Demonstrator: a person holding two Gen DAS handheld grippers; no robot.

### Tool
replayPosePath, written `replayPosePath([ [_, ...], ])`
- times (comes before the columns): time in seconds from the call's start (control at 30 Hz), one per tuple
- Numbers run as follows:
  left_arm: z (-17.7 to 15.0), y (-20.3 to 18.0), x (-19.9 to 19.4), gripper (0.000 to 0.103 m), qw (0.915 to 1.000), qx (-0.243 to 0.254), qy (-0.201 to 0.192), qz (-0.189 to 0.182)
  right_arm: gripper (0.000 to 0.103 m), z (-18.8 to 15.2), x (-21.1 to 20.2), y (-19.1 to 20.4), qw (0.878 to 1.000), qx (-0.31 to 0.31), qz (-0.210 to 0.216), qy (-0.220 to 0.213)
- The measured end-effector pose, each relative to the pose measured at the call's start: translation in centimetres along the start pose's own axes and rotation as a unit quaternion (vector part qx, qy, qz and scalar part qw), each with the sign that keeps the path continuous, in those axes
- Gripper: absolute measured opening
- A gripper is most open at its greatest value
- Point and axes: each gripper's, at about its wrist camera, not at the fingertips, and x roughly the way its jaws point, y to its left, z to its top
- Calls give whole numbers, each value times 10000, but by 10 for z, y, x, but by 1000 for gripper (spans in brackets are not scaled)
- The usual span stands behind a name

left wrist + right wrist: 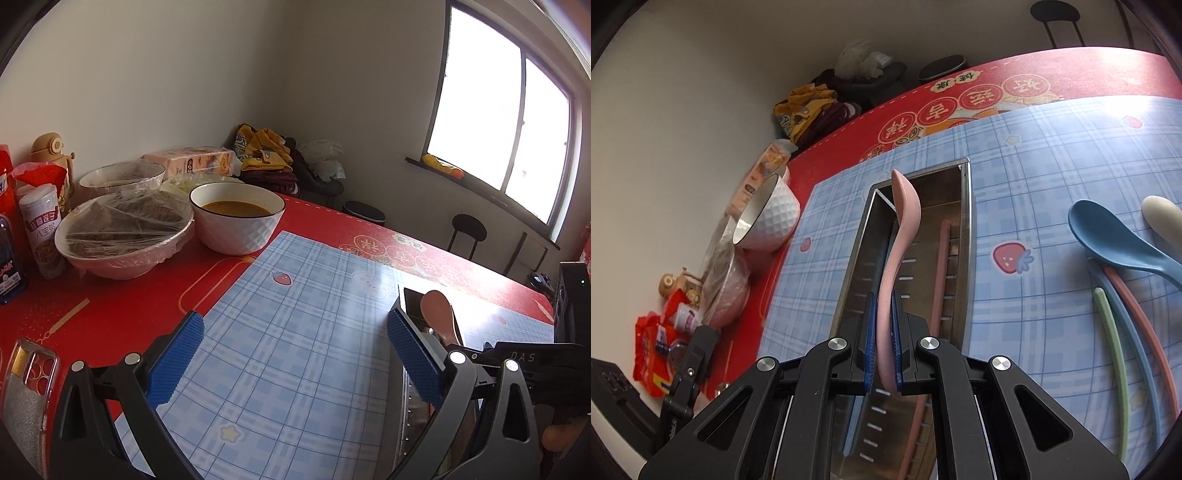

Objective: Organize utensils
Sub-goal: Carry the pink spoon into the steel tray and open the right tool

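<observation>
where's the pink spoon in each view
Left wrist: pink spoon at right, over the metal tray, beyond the open left gripper.
Right wrist: centre, pink spoon clamped in the right gripper, above the tray.
Shared landmark: white diamond-textured bowl.

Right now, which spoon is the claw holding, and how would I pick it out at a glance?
Start at the blue checked mat on the red table, then find the long steel tray lying on it. The pink spoon hangs over that tray, pinched by its handle in the right claw. The blue spoon and white spoon lie loose on the mat.
</observation>
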Motion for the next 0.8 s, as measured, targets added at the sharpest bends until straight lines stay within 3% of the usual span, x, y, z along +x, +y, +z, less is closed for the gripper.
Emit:
replayPosePath([
  [0.57,-2,-7,-4,97,9995,92,-108,-286,11,0,18,13,9983,-374,-229,378],
  [0.63,-3,-10,-6,97,9992,139,-151,-352,16,1,15,11,9984,-370,-270,336],
  [0.7,-3,-13,-7,97,9988,180,-187,-413,33,1,10,12,9982,-485,-196,291],
  [0.8,-4,-17,-6,97,9984,260,-193,-464,37,1,-7,19,9955,-927,-194,21],
])
